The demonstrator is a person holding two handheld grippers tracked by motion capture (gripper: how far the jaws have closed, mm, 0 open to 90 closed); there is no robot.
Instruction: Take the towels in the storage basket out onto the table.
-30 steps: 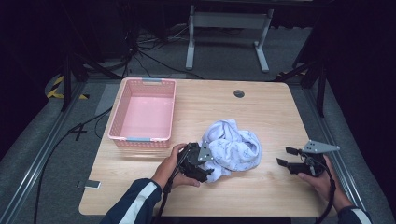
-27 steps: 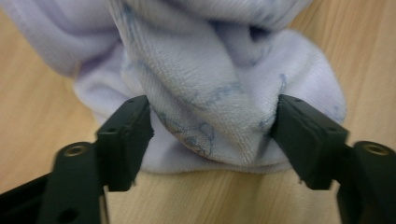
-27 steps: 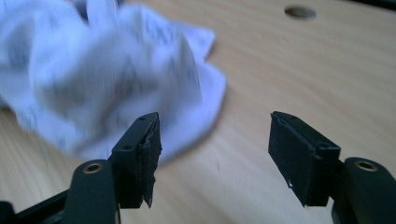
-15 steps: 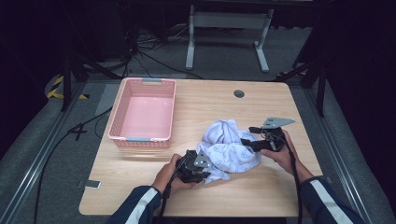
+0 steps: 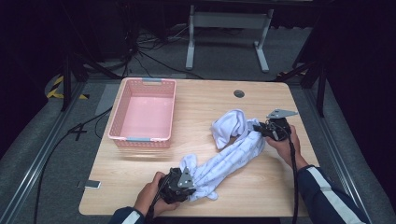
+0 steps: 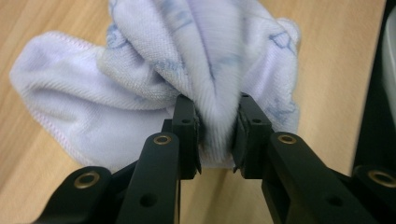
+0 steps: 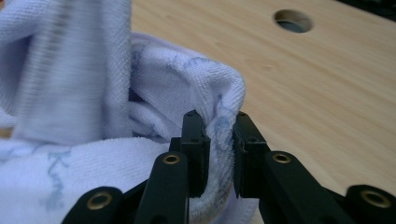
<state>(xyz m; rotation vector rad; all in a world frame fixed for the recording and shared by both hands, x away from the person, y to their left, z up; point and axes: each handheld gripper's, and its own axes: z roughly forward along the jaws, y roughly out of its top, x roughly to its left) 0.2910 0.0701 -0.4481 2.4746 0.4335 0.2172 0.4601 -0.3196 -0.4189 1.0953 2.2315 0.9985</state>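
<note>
A white towel (image 5: 229,151) with a faint blue print lies stretched slantwise across the wooden table (image 5: 205,107). At its near end my left gripper (image 5: 192,181) is shut on a bunched fold; the left gripper view has the towel (image 6: 154,79) pinched between the pads, at the left gripper (image 6: 217,135). At the far right end my right gripper (image 5: 258,129) is shut on a hem. In the right gripper view that towel (image 7: 70,84) edge is squeezed inside the right gripper (image 7: 219,140). Both pairs of jaws have just been closing onto the cloth.
A pink plastic basket (image 5: 140,139) stands at the table's left, with nothing in it. A round cable hole (image 5: 239,94) sits near the far edge. A small flat device (image 5: 88,184) lies at the front left corner. Metal stand legs (image 5: 224,28) rise behind the table.
The right gripper came in from the table's right side and closed on the towel. The left gripper closed and pulled toward the front edge. The bunched towel is now drawn out long.
</note>
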